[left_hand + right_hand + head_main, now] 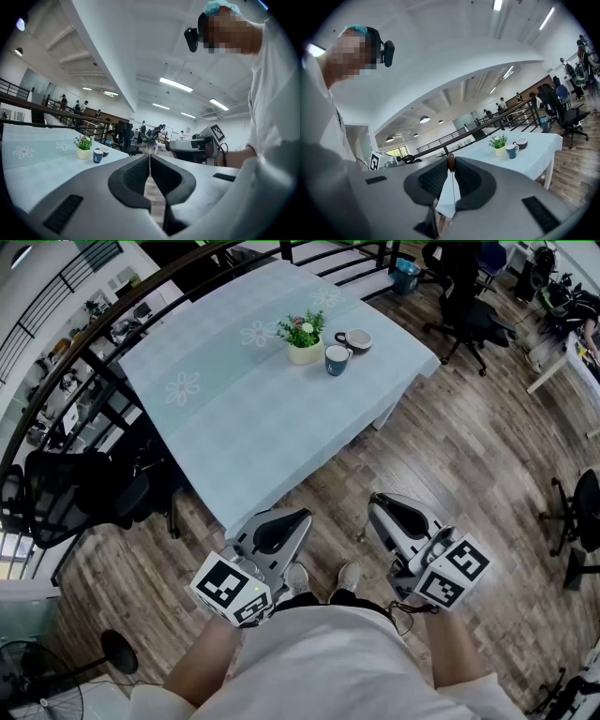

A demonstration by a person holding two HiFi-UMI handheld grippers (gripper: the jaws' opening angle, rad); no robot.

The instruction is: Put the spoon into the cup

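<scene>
The blue cup (pixel 337 359) stands on the far side of the pale blue table (pixel 234 427), next to a potted plant (pixel 304 337); it also shows small in the left gripper view (pixel 97 155) and the right gripper view (pixel 511 150). Both grippers are held close to the person's body, well short of the table. My right gripper (pixel 450 165) (pixel 374 502) is shut on a thin thing with a brown end (pixel 450 161) that pokes up between the jaw tips, apparently the spoon; the rest of it is hidden. The jaws of my left gripper (pixel 149 157) (pixel 304 516) are shut with nothing between them.
A dark cup on a saucer (pixel 357 339) sits behind the blue cup. A black railing (pixel 112 306) runs along the table's far left. Office chairs stand at the left (pixel 66 493) and the far right (pixel 464 306). Wooden floor lies between me and the table.
</scene>
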